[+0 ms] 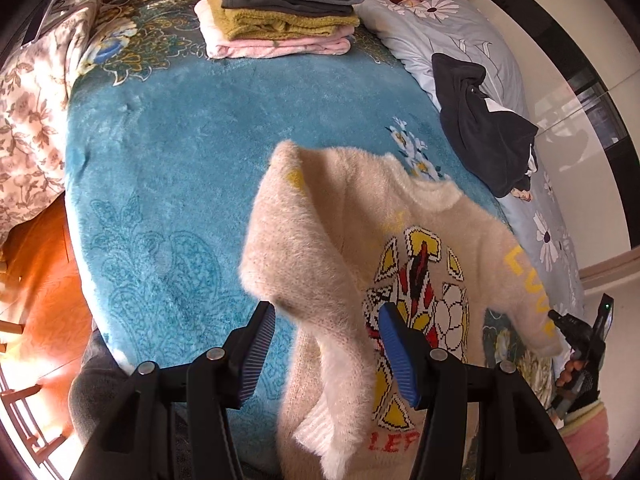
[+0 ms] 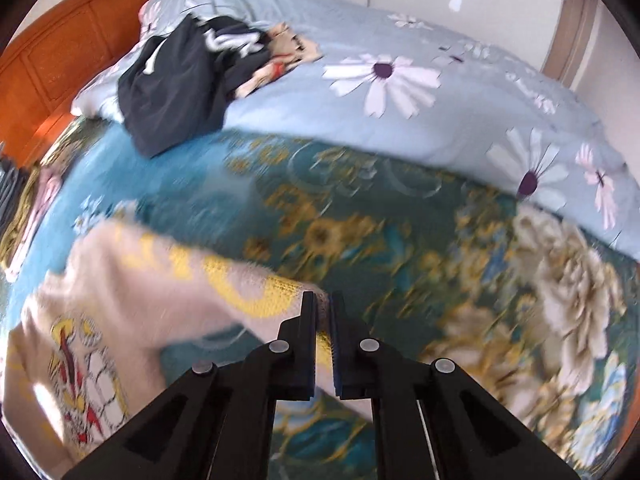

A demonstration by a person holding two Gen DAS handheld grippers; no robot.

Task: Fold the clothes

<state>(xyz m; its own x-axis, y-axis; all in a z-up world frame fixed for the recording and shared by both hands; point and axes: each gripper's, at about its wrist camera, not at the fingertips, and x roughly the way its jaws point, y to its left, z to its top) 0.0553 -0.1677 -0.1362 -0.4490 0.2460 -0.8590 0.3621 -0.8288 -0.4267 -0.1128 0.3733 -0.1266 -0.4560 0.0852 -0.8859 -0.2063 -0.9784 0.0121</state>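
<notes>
Right gripper [image 2: 324,304]: jaws almost together, pinched on the cuff end of the sweater [image 1: 400,264] sleeve [image 2: 208,276], the one with yellow lettering, which stretches off to its left. Left gripper [image 1: 328,316]: jaws wide apart, the other sleeve draped down between them; no pad visibly pressing the cloth, so it holds nothing. Sweater body lies ahead-right of the left gripper on the blue blanket [image 1: 168,152], printed front up, collar on the far side.

Handling guess: fluffy knit, light, very soft, floppy; it will sag and stretch rather than keep a crease. Best gripped at cuffs, shoulder seams or the ribbed hem, not mid-panel.

Further out: folded stack [image 1: 280,8] at the far end ahead of the left gripper; crumpled dark garment [image 2: 180,80] ahead-left of the right gripper on the floral duvet [image 2: 400,112].

Hard to read: right wrist view is motion-blurred; sweater hem is cut off behind the left gripper; lettering only partly legible; whether the sleeve in the left jaws touches a pad is unclear.
</notes>
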